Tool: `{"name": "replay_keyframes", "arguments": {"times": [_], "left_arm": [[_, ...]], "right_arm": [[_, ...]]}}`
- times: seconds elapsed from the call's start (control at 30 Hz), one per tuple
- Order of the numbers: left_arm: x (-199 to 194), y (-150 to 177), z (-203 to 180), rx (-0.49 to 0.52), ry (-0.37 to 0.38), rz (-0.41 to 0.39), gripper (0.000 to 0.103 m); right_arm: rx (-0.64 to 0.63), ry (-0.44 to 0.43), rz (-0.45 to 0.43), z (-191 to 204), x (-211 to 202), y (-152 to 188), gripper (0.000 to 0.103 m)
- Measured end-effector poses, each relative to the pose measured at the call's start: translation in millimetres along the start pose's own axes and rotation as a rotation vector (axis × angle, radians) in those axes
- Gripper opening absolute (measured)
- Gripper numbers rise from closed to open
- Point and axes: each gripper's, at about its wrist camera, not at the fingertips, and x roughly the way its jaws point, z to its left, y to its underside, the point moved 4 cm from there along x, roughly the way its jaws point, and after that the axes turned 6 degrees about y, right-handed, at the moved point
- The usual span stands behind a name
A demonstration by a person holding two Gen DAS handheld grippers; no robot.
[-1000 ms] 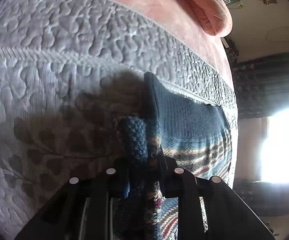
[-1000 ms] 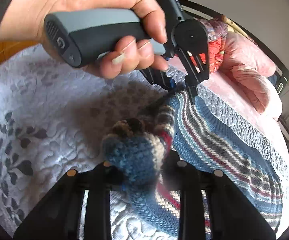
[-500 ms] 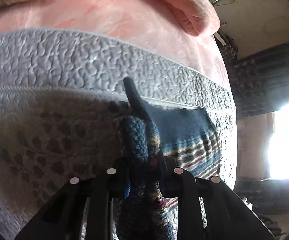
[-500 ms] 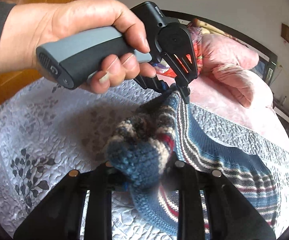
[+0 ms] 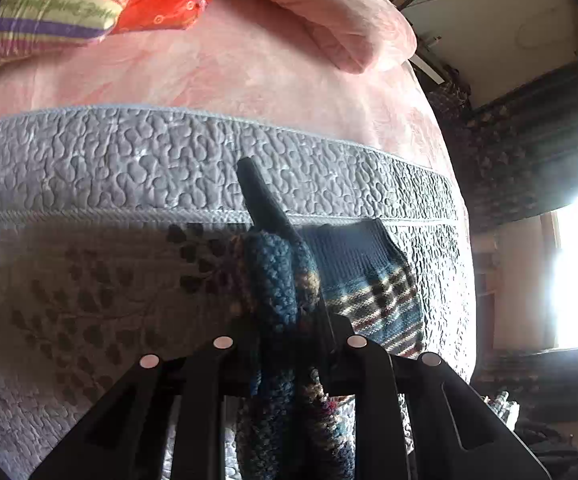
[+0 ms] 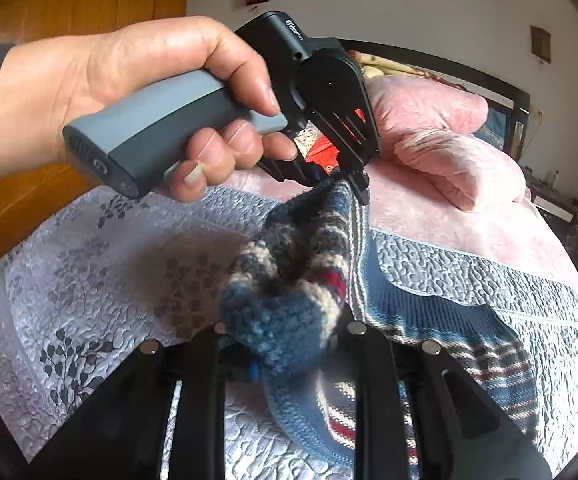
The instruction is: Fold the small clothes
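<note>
Left claw: clamping shut on a bunched edge of the knit garment, low centre of its own view; in the right wrist view showing again at upper centre, pinching the top of the raised fold.
Right claw: closing tight on a thick wad of the same garment, bottom centre of frame.
Hand: wrapping the grey grip of the left tool, upper left of the right wrist view.
Knit garment: one, blue with cream and red stripes, hanging lifted between the two claws, the rest lying on the quilt at lower right.
Quilt: one, grey, leaf-patterned, covering the bed.
Pink pillows: two, upper right.
Count of claws: two, both gripping.
</note>
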Motion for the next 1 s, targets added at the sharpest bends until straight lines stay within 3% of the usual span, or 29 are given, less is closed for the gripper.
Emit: {"name": "replay_keyframes", "arguments": {"times": [1.0], "left_arm": [[51,-9,-109,0.09,-0.047,0.009,0.021]], "right_arm": [[0.173,0.049,-0.025,-103,-36,14,0.014]]}}
